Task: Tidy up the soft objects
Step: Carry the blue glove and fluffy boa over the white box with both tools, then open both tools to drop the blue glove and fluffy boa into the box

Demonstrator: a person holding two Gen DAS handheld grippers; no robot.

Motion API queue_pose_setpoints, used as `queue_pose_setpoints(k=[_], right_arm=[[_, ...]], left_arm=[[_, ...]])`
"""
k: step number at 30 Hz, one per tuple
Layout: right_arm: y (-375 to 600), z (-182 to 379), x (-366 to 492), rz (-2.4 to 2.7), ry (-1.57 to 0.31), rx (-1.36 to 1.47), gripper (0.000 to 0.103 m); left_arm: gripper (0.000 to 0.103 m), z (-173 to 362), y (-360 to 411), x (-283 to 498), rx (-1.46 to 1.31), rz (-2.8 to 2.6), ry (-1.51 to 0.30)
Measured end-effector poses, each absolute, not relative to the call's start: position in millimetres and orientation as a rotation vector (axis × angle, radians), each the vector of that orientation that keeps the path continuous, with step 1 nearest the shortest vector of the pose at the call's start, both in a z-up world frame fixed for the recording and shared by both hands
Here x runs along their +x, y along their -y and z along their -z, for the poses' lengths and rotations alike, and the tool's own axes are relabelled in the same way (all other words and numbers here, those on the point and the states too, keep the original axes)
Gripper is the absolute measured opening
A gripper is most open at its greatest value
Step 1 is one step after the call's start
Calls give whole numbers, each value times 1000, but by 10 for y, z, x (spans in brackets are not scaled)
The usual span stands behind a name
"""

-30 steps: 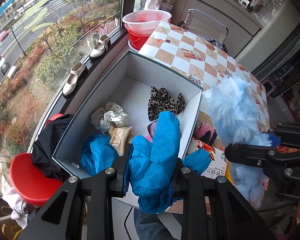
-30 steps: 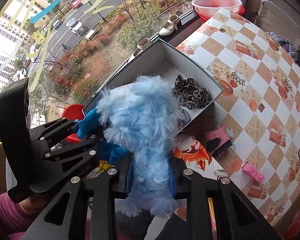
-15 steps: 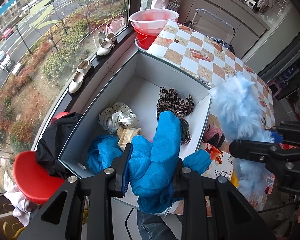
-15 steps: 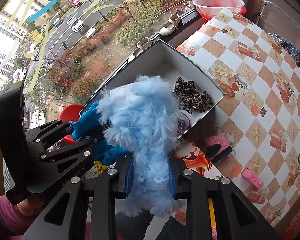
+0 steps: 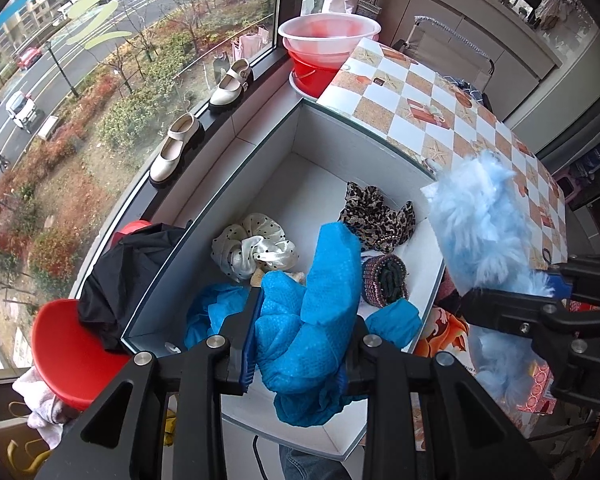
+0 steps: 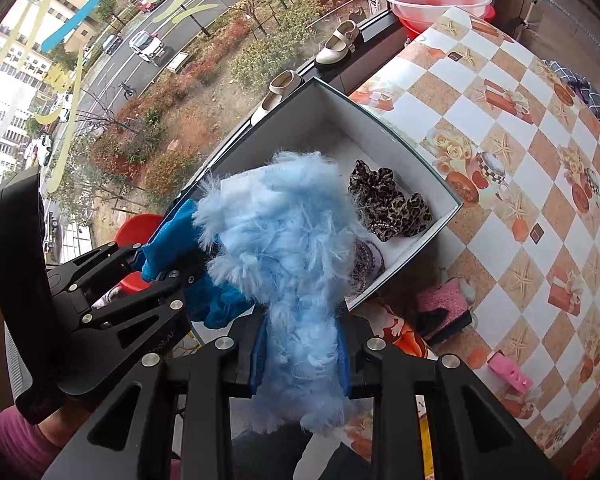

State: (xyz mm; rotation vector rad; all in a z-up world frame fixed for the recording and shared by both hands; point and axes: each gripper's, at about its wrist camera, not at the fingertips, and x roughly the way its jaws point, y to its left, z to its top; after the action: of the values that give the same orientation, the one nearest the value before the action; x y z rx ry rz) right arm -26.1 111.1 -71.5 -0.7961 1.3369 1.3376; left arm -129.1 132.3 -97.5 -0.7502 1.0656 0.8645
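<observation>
Over the white box [image 5: 332,140], by the window, both claws point steeply down, each clamped on a soft item. Left gripper [image 5: 300,344]: pads pressed into a bright blue crinkled cloth [image 5: 316,312], dimpled texture, bunched into thick folds, one lobe standing up toward 12 o'clock, loose ends hanging below the pads. It hangs above the near end of the box. Right gripper [image 6: 300,356]: closed tight on a pale blue fluffy piece [image 6: 284,248], long shaggy fibres, wide tuft above the pads, thinner tail below. From the right wrist view it sits over the box's near corner, with the left gripper at its 9 o'clock, just beside it.

Inside the box: leopard-print scrunchie [image 5: 376,216] at the far right wall; cream polka-dot scrunchie [image 5: 252,244] at about 10 o'clock from the blue cloth; a dark rolled knit band [image 5: 384,276] at its 2 o'clock; another blue cloth [image 5: 212,316] crumpled in the near left corner.

Checked tablecloth [image 6: 500,128] at 3 o'clock of the box, with a pink fuzzy item [image 6: 444,300] and a small pink clip [image 6: 508,372] lying on it.
</observation>
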Motion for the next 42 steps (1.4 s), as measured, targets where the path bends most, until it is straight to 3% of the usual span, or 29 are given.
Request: queue_pose_setpoints(k=[34,36,39,41,42], right_arm=[[-1376,844,-275,-1322,-1340,-834,28],[-1400,849,-282,-1322,-1339,-833,28],[-1431,870,-274,-1321,-1345,-829,28],[-1439,886,-264,-1322,-1357,-825,31],[-1437,887,-255,-1315,-1358,-825,36]], left_arm=[[35,1134,-1386,-1264,-765,-869,-1096],[38,1155,-1393,-1255,-769,-867,-1102],[53,1166,-1402,-1222,-763,-853,-1107],[76,1160,-1390,-1210,-746,-857,-1110],[80,1155,-1392,-1207,-748,-854,-1108]])
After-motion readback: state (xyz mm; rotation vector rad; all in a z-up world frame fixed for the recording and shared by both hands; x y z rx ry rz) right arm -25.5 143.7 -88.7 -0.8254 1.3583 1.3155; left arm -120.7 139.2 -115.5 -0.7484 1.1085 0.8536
